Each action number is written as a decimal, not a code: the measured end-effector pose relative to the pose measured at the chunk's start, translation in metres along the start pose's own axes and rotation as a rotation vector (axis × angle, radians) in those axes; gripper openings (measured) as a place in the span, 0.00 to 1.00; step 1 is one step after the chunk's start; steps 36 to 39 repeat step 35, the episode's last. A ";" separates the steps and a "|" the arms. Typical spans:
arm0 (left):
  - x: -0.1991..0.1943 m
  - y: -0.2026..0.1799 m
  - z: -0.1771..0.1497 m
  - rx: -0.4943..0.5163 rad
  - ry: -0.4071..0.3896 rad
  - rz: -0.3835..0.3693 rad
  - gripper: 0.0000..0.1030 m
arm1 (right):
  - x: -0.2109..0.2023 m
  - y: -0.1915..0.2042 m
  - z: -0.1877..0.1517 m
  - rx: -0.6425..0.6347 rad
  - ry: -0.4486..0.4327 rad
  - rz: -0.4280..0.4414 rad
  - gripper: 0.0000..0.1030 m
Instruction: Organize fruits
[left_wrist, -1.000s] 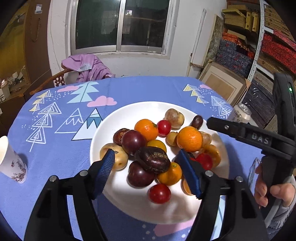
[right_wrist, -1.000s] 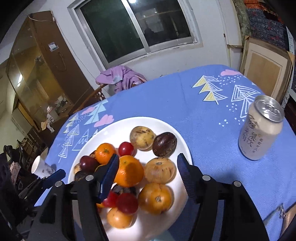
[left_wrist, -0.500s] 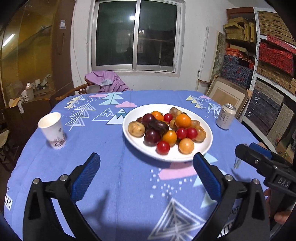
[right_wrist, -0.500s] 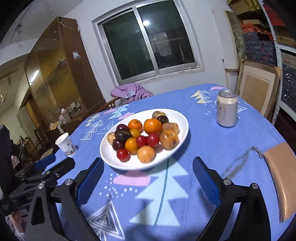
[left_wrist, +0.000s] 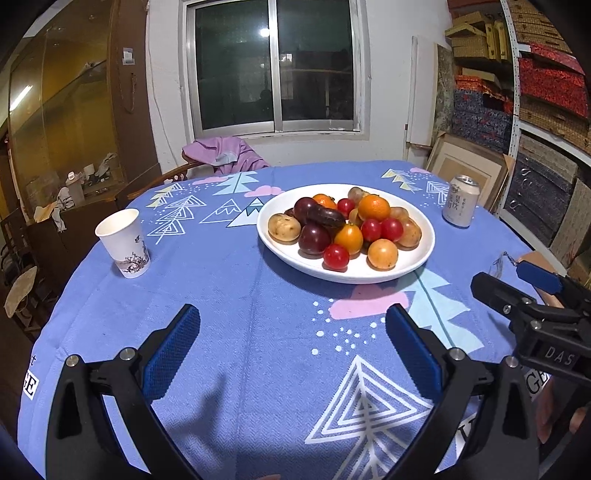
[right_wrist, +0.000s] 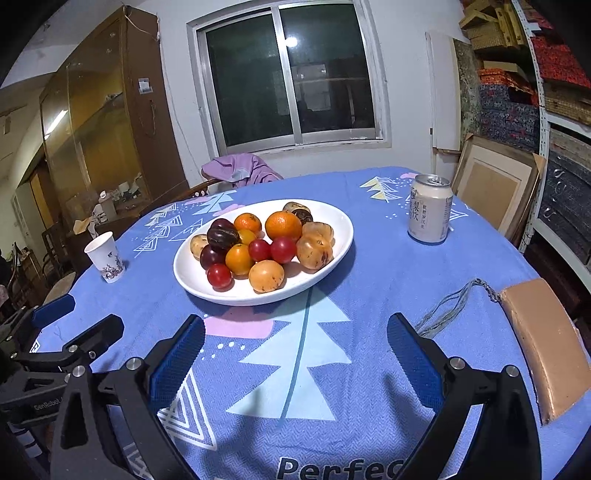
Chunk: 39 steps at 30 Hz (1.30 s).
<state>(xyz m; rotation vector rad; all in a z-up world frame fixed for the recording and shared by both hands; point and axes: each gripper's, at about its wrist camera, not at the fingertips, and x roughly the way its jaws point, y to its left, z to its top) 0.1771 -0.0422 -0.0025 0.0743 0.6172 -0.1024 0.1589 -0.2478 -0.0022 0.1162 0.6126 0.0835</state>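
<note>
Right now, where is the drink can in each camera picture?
Left wrist view: the drink can stands upright at the right, far side of the table, right of the white plate.
Right wrist view: the drink can stands upright, upper right of centre, right of the white plate.
Shared landmark: the white plate of fruit.

Left gripper (left_wrist: 293, 347) and right gripper (right_wrist: 295, 354) side by side, both wide apart and empty-jawed.

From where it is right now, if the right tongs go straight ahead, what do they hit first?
Probably the white plate of fruit. The right tongs are open over bare tablecloth, aimed at its near rim, though they may meet the cloth first; height is unclear.
</note>
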 end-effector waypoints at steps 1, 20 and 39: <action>-0.001 0.001 0.000 -0.004 -0.005 -0.009 0.96 | 0.000 0.001 0.000 -0.004 -0.003 0.000 0.97; -0.007 -0.013 -0.002 0.047 -0.042 -0.052 0.96 | 0.000 0.000 0.000 0.010 0.008 -0.013 0.97; -0.012 -0.017 -0.003 0.052 -0.060 -0.043 0.96 | 0.000 0.000 0.000 0.015 0.006 -0.015 0.97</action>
